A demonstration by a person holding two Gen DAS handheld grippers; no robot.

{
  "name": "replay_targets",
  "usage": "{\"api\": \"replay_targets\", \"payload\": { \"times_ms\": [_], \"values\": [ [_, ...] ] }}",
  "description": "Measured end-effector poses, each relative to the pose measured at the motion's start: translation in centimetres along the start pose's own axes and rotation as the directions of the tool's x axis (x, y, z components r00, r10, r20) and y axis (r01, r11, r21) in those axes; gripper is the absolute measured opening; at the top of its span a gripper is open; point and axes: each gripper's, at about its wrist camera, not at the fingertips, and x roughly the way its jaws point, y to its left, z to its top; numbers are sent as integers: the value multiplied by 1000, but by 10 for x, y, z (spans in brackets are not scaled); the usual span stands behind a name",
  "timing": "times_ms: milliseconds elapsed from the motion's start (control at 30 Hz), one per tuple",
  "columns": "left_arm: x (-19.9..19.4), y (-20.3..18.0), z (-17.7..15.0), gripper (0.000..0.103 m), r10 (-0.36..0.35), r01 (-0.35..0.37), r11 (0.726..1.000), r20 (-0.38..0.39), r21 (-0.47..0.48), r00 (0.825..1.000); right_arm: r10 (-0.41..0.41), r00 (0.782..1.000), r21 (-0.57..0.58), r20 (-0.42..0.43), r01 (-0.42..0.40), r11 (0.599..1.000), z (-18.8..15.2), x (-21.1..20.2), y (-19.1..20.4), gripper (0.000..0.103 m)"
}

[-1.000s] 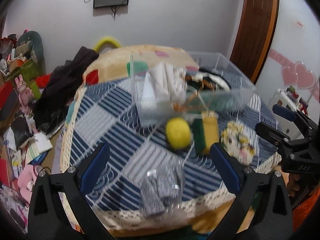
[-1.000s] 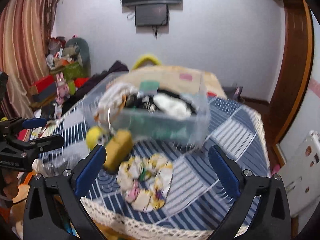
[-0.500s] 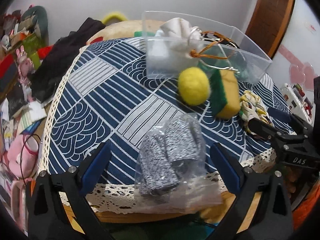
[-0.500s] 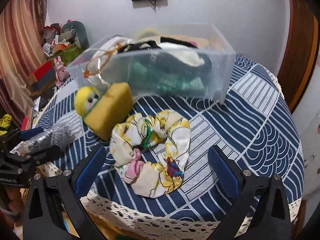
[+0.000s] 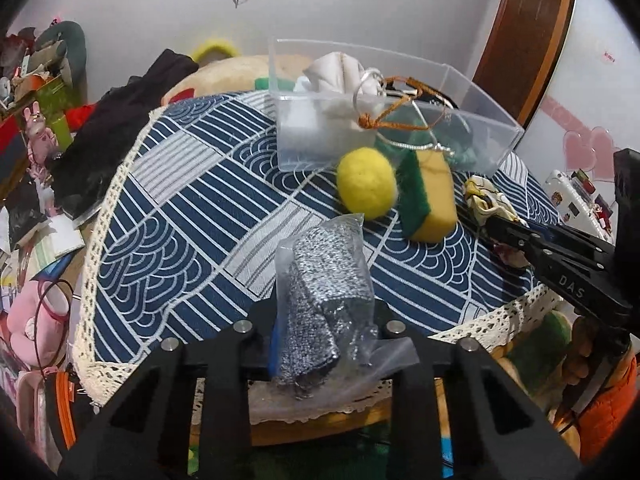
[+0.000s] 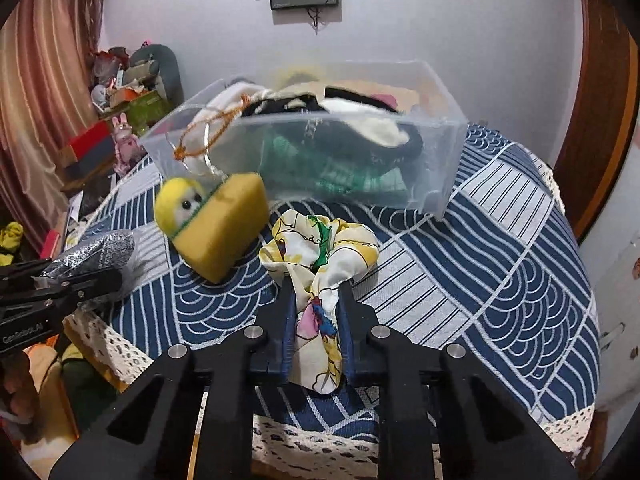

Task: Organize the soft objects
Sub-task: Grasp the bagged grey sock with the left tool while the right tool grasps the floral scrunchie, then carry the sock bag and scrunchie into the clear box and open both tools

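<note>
My left gripper (image 5: 324, 320) is shut on a clear bag of grey speckled cloth (image 5: 326, 276) at the table's near edge. My right gripper (image 6: 314, 292) is shut on a floral scrunchie (image 6: 320, 248) lying on the blue patterned tablecloth (image 6: 500, 280). A yellow felt ball (image 5: 366, 184) and a yellow-green sponge (image 5: 430, 196) lie in front of a clear plastic bin (image 5: 400, 120) that holds white, black and green soft items. The right gripper also shows in the left wrist view (image 5: 500, 224), the left gripper in the right wrist view (image 6: 100, 280).
A round table with a lace-edged cloth (image 5: 180, 216). A cord and metal ring (image 5: 384, 116) hang over the bin's near wall. Dark clothing (image 5: 120, 128) lies at the far left edge. Clutter and toys (image 5: 36, 140) fill the floor at left. A brown door (image 5: 532, 32) stands behind.
Both grippers moved down and forward to the table and closed: the left on the bagged cloth, the right on the scrunchie. Half a second ago both were open.
</note>
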Motion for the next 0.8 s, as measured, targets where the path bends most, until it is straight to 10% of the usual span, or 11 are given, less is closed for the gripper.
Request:
{"api": "replay_targets", "payload": {
  "times_ms": [800],
  "values": [
    [-58, -10, 85, 27, -6, -4, 999, 277, 36, 961, -38, 963, -11, 268, 42, 999, 73, -50, 1, 17]
  ]
}}
